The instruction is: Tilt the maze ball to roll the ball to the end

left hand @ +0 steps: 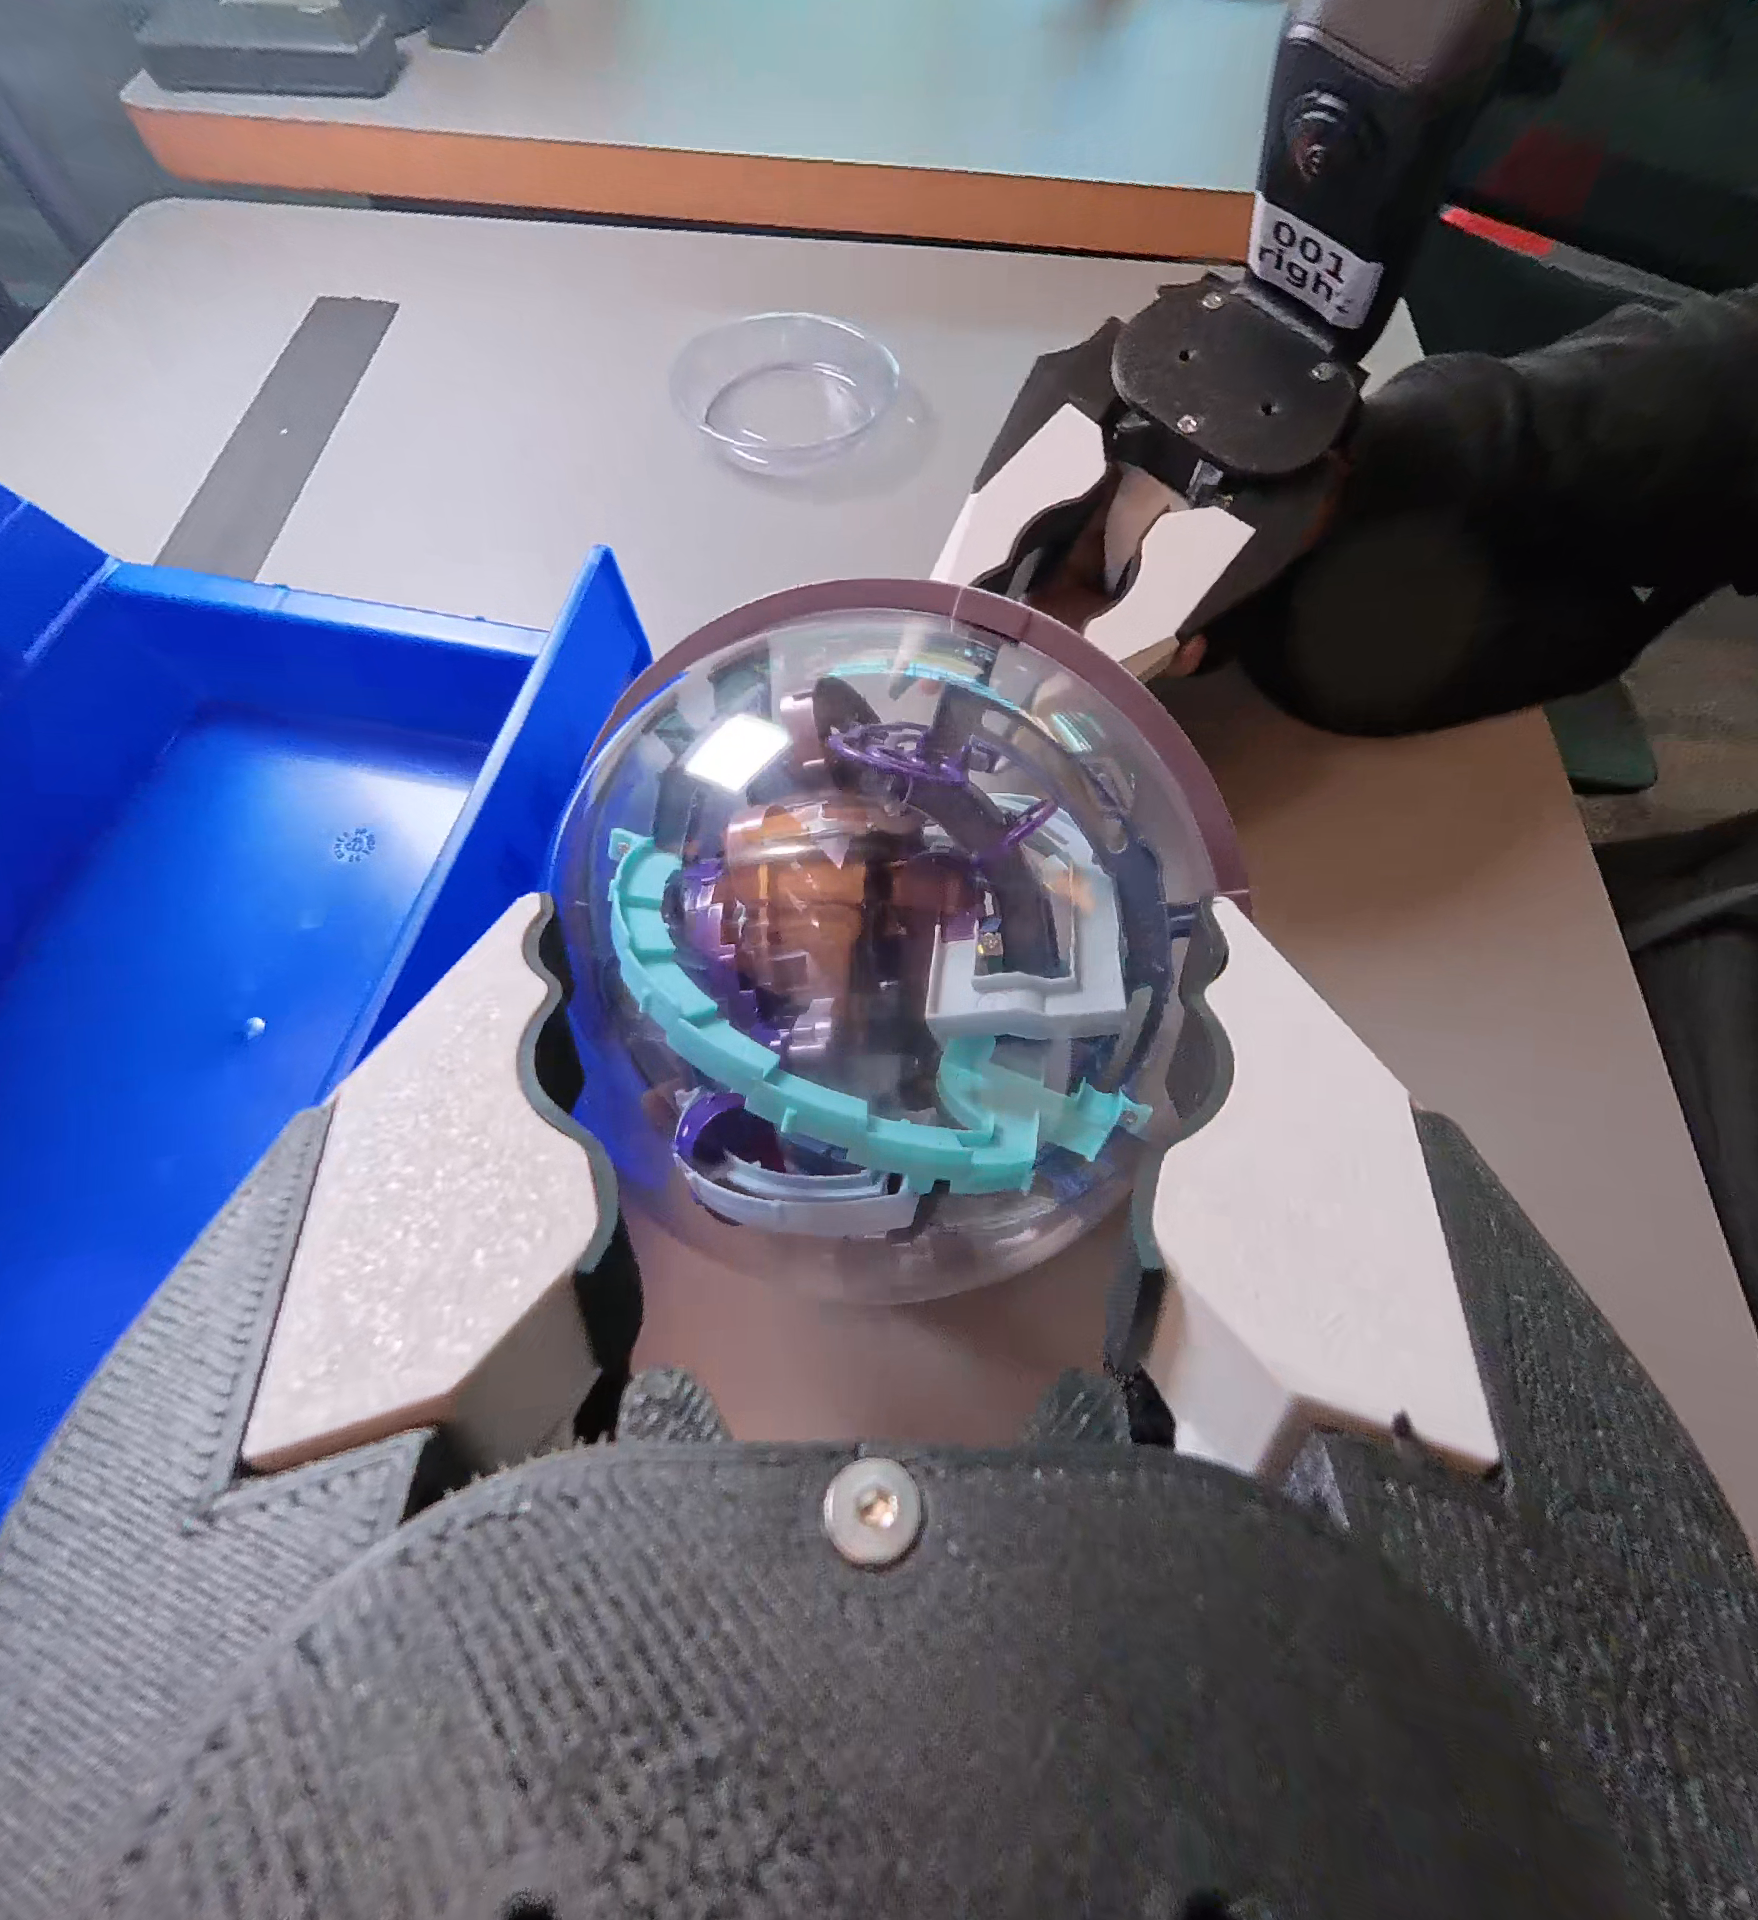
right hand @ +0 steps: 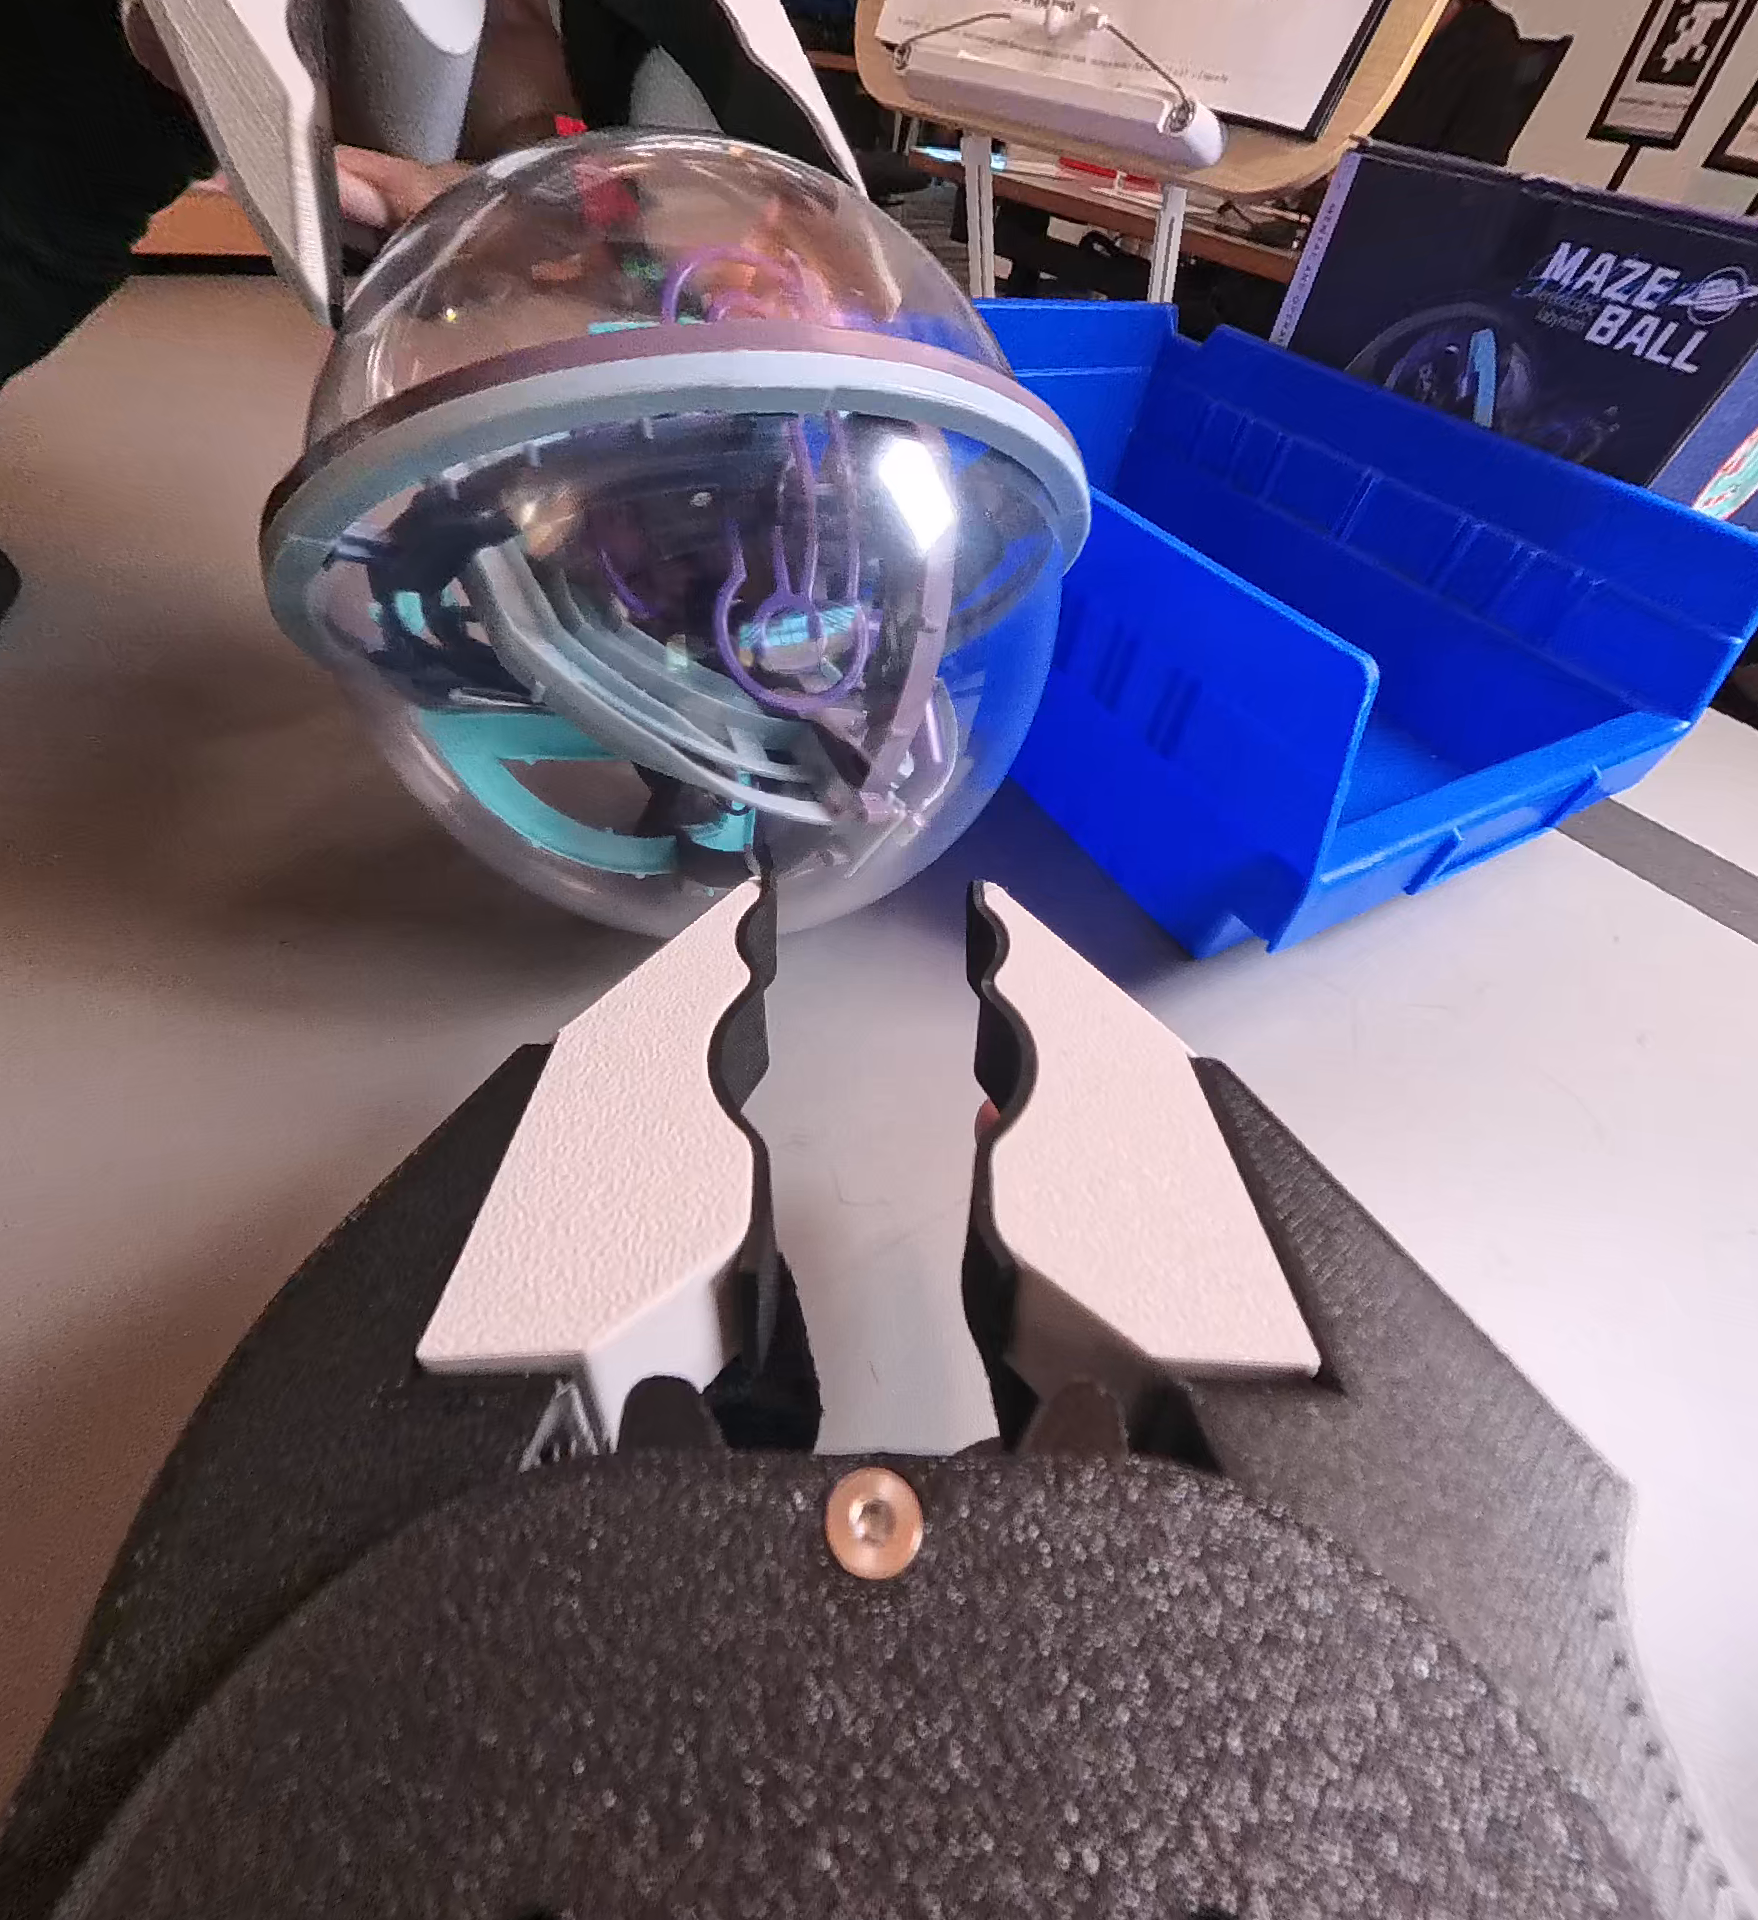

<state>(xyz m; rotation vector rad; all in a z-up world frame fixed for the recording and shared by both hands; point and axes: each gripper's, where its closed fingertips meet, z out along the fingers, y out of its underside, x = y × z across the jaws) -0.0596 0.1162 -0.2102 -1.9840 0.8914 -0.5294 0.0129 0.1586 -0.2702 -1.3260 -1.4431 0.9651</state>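
Step in hand: I judge I'm mid-tilt, carrying the maze ball [left hand: 880, 935] and steering the small ball along its tracks; I cannot pick out that small ball in either view.
Left gripper [left hand: 875, 914]: spread wide around the maze ball, one finger [left hand: 439, 1122] on each side of the clear shell, lifted off the table [left hand: 501, 343].
Right gripper [right hand: 870, 899]: part open and empty, its tips just under and in front of the maze ball's lower curve; whether the left tip touches it, I cannot tell.
Next move: I think a slow roll of my left wrist, with the right gripper ready to steady.
Beyond: blue bin [right hand: 1374, 665] just beside the maze ball; clear dish [left hand: 787, 390] farther ahead of my left gripper.
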